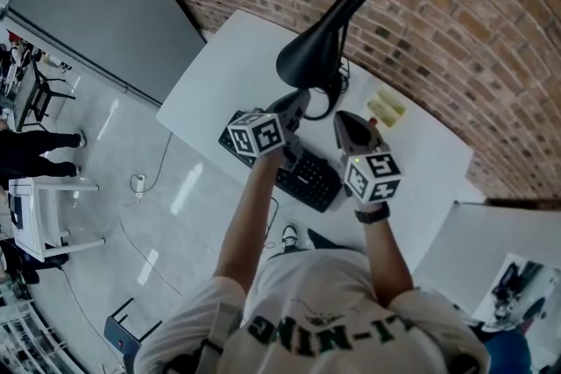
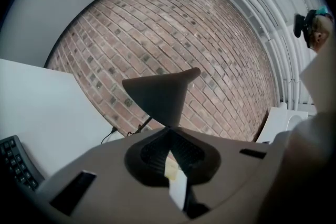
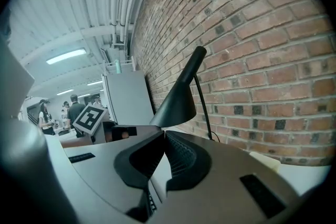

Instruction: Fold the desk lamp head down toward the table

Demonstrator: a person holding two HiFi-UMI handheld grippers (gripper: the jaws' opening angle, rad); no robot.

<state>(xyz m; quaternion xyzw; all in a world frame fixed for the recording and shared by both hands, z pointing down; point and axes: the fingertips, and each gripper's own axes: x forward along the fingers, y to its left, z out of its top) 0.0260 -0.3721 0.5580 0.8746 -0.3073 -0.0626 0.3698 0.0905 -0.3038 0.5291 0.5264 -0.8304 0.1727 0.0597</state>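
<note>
A black desk lamp stands at the back of the white table (image 1: 215, 74), close to the brick wall. Its cone-shaped head (image 1: 323, 42) is raised and tilted. My left gripper (image 1: 296, 105) is shut with nothing between its jaws, and its tips sit just below the head's rim. In the left gripper view the lamp head (image 2: 160, 93) rises right beyond the left gripper (image 2: 169, 132); I cannot tell whether they touch. My right gripper (image 1: 348, 125) is shut and empty, just right of the lamp's base. From the right gripper (image 3: 164, 135) the lamp head (image 3: 176, 105) and its thin stem (image 3: 202, 102) show ahead.
A black keyboard (image 1: 307, 175) lies under both grippers near the table's front edge. A yellow pad (image 1: 387, 109) lies to the right of the lamp. The lamp's cable (image 2: 113, 132) runs along the wall. A second white table (image 1: 491, 232) stands at the right.
</note>
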